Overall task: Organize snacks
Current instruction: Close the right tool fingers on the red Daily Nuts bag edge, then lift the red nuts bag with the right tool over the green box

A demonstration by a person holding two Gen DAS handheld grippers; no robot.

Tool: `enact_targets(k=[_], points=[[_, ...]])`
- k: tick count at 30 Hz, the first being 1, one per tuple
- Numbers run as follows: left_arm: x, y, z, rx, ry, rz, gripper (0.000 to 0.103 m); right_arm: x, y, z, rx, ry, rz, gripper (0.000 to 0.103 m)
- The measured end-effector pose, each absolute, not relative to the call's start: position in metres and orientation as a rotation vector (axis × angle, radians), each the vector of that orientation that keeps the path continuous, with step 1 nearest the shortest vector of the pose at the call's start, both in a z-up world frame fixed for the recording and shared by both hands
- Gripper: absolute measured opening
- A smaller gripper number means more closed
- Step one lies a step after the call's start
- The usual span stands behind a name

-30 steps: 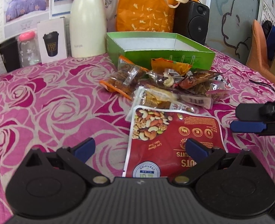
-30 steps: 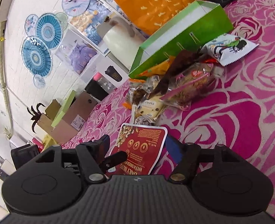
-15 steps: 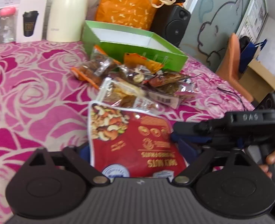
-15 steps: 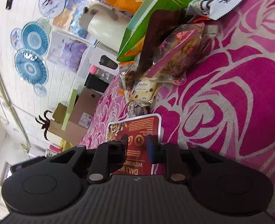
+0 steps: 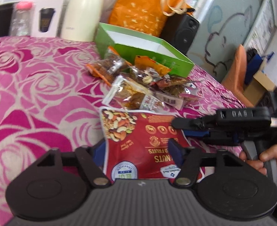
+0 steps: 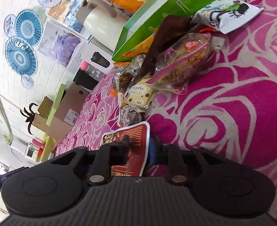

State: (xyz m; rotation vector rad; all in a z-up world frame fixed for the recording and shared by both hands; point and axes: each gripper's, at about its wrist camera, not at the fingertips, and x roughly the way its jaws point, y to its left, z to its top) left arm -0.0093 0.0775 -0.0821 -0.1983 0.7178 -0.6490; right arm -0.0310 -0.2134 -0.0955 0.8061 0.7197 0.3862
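**Kid:** What are you doing right now?

**Helper:** You are picking up the red nut bag (image 5: 138, 143). It lies on the pink rose tablecloth (image 5: 35, 86), close to you, in front of the pile of small snacks (image 5: 142, 86). Your right gripper (image 6: 138, 150) pinches the bag's edge between its two fingers, which are squeezed narrow on it. Your left gripper (image 5: 136, 150) has a blue finger on each side of the bag. The fingers look close to the bag, but I cannot tell if they really press on it.

**Kid:** So which step is this?

**Helper:** I think it is the start. The green box (image 5: 144, 50) looks empty inside, and no snack is in it yet.

**Kid:** What comes next?

**Helper:** You probably need to lift the bag and carry it over the pile to the box. The bag is flat and floppy, so it may bend or slip. Hold it firmly and raise it high enough.

**Kid:** What is in the way?

**Helper:** The snack pile sits between the bag and the box, touching the box's front wall. A white snack pouch (image 6: 228, 15) lies on the pile's right side. Behind the box stand a cream jug (image 5: 82, 11), an orange bag (image 5: 140, 9) and a black speaker (image 5: 183, 30). Do not bump them when you reach over.
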Motion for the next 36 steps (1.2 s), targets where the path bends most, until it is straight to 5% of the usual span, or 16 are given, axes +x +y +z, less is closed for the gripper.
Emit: enact_targets(k=[3,7,36], points=[[-0.014,0.083,-0.080,-0.254,0.746,-0.604,0.036,-0.041,-0.217,-0.093,0.803,0.689,0.402,0.015],[-0.017,0.085,-0.075,-0.284,0.761,-0.584,0.031,-0.048,-0.212,-0.077,0.736,0.621,0.453,0.007],[0.012,-0.019,-0.003,-0.180,0.574,-0.671,0.030,-0.004,-0.289,0.011,0.511,0.452,0.448,0.007]])
